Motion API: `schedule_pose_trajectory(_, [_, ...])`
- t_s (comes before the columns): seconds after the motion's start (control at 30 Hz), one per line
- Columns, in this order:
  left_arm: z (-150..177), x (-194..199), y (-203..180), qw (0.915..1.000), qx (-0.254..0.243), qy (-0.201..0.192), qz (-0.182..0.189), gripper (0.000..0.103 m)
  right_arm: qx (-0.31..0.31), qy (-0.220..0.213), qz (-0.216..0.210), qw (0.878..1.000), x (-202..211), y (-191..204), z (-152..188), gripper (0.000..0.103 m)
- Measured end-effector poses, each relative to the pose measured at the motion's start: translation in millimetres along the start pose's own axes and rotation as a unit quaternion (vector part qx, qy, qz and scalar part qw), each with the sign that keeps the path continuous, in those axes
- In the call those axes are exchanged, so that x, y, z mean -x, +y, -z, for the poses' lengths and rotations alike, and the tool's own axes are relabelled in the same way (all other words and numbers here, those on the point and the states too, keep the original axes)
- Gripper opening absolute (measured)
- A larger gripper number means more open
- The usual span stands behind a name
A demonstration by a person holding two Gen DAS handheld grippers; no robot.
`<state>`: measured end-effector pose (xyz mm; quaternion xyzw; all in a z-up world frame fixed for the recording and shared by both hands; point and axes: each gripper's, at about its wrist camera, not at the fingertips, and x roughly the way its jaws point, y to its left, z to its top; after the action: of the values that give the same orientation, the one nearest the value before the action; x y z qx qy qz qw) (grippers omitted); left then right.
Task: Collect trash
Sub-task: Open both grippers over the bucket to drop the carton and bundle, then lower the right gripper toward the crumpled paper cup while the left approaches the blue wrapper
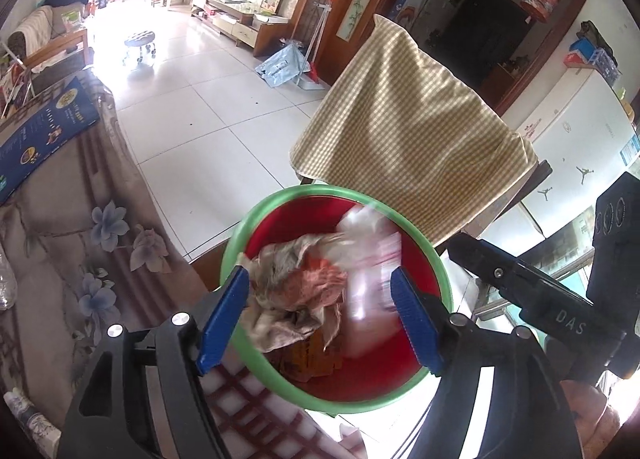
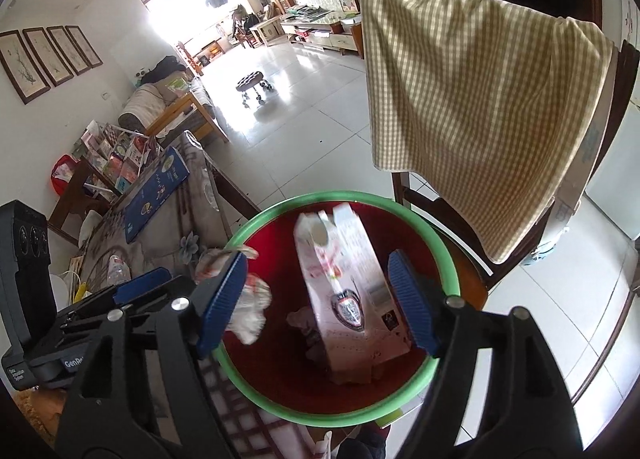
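A red trash bin with a green rim (image 1: 240, 235) (image 2: 444, 247) sits below both grippers. In the left wrist view a crumpled wrapper (image 1: 296, 283) and a blurred white carton (image 1: 368, 259) are inside or falling into it. My left gripper (image 1: 320, 315) is open and empty over the bin. In the right wrist view a pink-white milk carton (image 2: 348, 291) lies blurred in the bin and crumpled paper (image 2: 252, 307) hangs at the left rim. My right gripper (image 2: 320, 303) is open and empty above the carton.
A chair draped with a checked yellow cloth (image 1: 408, 131) (image 2: 472, 99) stands just behind the bin. A table with a floral cloth (image 1: 80, 227) and a blue box (image 2: 156, 187) is at the left. White tiled floor (image 1: 208, 107) lies beyond.
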<state>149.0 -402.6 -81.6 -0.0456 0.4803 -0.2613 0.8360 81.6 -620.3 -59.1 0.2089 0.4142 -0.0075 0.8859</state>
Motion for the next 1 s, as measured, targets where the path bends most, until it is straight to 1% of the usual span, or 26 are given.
schedule_pose_trajectory(0.13, [2.7, 15.5, 15.9, 0.9997, 0.011, -0.013, -0.015, 0.072, 0.004, -0.001, -0.003, 1.0, -2.2, 6.4, -1.6, 0.072])
schedule_pose_trajectory(0.2, [6.9, 24.8, 27.2, 0.9993, 0.019, -0.019, -0.027, 0.076, 0.007, -0.002, -0.007, 1.0, -2.6, 11.3, -1.4, 0.073])
schedule_pose_trajectory(0.23, [12.3, 32.2, 37.7, 0.9984, 0.026, -0.025, -0.043, 0.081, 0.01, -0.002, -0.009, 1.0, -2.8, 14.6, -1.2, 0.074])
schedule_pose_trajectory(0.33, [30.6, 46.5, 67.5, 0.995, 0.049, -0.026, -0.083, 0.081, 0.021, -0.002, -0.013, 1.0, -4.3, 23.8, -0.8, 0.075])
schedule_pose_trajectory(0.4, [45.0, 56.4, 90.7, 0.9908, 0.073, -0.024, -0.111, 0.081, 0.026, 0.0, -0.016, 1.0, -6.6, 30.5, 1.0, 0.075])
schedule_pose_trajectory(0.47, [65.6, 71.8, 124.9, 0.9822, 0.116, -0.023, -0.146, 0.081, 0.03, 0.006, -0.021, 0.999, -10.3, 36.9, 3.2, 0.075])
schedule_pose_trajectory(0.5, [72.0, 77.6, 137.2, 0.9784, 0.133, -0.024, -0.157, 0.081, 0.035, 0.011, -0.024, 0.999, -13.2, 42.5, 4.8, 0.075])
schedule_pose_trajectory(0.53, [82.9, 87.5, 156.2, 0.9716, 0.159, -0.026, -0.173, 0.081, 0.04, 0.014, -0.026, 0.999, -15.5, 48.0, 6.2, 0.075])
schedule_pose_trajectory(0.6, [98.3, 102.3, 182.7, 0.9604, 0.194, -0.03, -0.198, 0.081, 0.047, 0.02, -0.032, 0.998, -20.6, 58.5, 8.8, 0.075])
schedule_pose_trajectory(0.67, [115.4, 122.8, 212.3, 0.9456, 0.232, -0.038, -0.225, 0.081, 0.055, 0.028, -0.039, 0.997, -25.2, 70.6, 12.3, 0.075])
schedule_pose_trajectory(0.7, [119.5, 128.0, 219.4, 0.942, 0.24, -0.041, -0.231, 0.081, 0.062, 0.033, -0.043, 0.997, -27.9, 79.1, 14.8, 0.075])
schedule_pose_trajectory(0.73, [127.3, 137.8, 229.8, 0.9358, 0.253, -0.047, -0.241, 0.081, 0.068, 0.037, -0.047, 0.996, -30.2, 87.4, 17.2, 0.075])
schedule_pose_trajectory(0.77, [132.5, 145.1, 238.0, 0.9316, 0.262, -0.051, -0.247, 0.081, 0.076, 0.043, -0.052, 0.995, -33.3, 98.0, 21.3, 0.075])
schedule_pose_trajectory(0.83, [142.4, 156.8, 252.6, 0.9261, 0.275, -0.055, -0.253, 0.081, 0.088, 0.054, -0.061, 0.993, -38.3, 115.1, 28.3, 0.075])
schedule_pose_trajectory(0.9, [149.6, 163.3, 262.3, 0.9236, 0.281, -0.056, -0.255, 0.081, 0.102, 0.068, -0.071, 0.99, -44.6, 134.1, 36.8, 0.075])
schedule_pose_trajectory(1.0, [157.6, 169.6, 273.6, 0.9231, 0.284, -0.055, -0.253, 0.081, 0.124, 0.093, -0.088, 0.984, -53.8, 165.3, 54.3, 0.079])
